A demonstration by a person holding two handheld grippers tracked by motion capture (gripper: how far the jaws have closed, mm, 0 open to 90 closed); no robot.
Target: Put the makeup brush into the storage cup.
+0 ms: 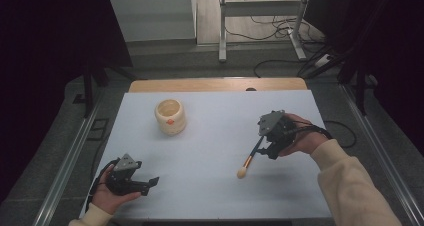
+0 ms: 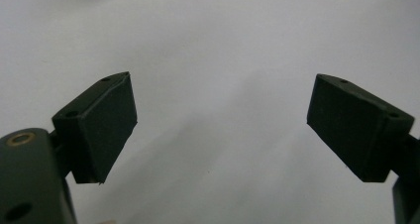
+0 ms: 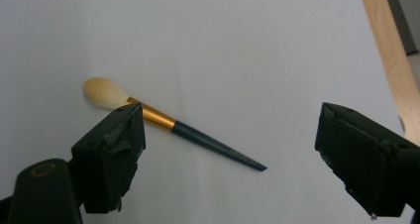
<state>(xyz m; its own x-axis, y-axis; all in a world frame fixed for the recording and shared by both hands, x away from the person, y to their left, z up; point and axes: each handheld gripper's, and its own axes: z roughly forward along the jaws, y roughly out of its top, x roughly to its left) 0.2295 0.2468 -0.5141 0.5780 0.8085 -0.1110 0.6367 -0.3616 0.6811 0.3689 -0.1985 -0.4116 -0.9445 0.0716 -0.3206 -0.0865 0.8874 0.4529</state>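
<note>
A makeup brush (image 1: 250, 159) with a dark handle, gold ferrule and cream bristles lies on the white table (image 1: 210, 196), right of centre. In the right gripper view the brush (image 3: 198, 137) lies flat between and beyond the two jaws. My right gripper (image 1: 264, 148) hovers over the brush's handle end, open, nothing in it. A cream round jar (image 1: 170, 117) with an orange mark stands at the back left. My left gripper (image 1: 152, 182) rests near the front left edge, open, over bare table in the left gripper view (image 2: 220, 130).
A wooden strip (image 1: 215, 84) runs along the table's far edge, also seen as a wooden strip (image 3: 391, 50) at the right gripper view's right. Beyond it stand metal desk legs (image 1: 222, 31) and floor cables (image 1: 280, 28). Metal rails (image 1: 70, 161) flank the table.
</note>
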